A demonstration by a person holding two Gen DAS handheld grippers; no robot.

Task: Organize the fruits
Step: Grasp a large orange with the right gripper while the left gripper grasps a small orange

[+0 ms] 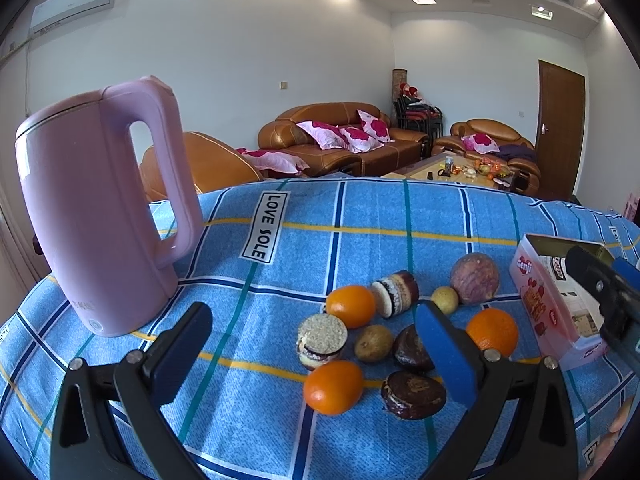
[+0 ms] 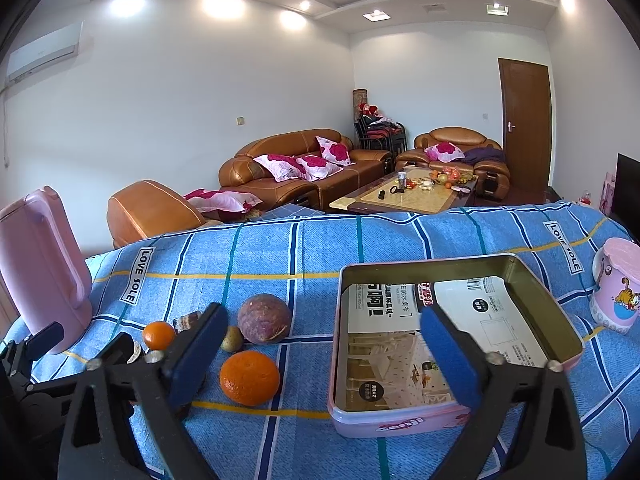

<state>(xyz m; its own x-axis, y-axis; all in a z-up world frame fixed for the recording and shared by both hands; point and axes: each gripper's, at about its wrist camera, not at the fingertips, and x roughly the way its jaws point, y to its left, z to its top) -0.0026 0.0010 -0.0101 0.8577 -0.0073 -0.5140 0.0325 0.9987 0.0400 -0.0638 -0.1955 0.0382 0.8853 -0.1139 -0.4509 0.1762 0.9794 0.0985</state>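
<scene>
Three oranges lie loose; tin at 3 o'clock waits to receive fruit. Left gripper, right gripper: jaws apart, empty.

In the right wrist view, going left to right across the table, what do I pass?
Pink kettle → small orange → purple fruit → open tin box → pink cup.

Pink mug cut by edge
</scene>
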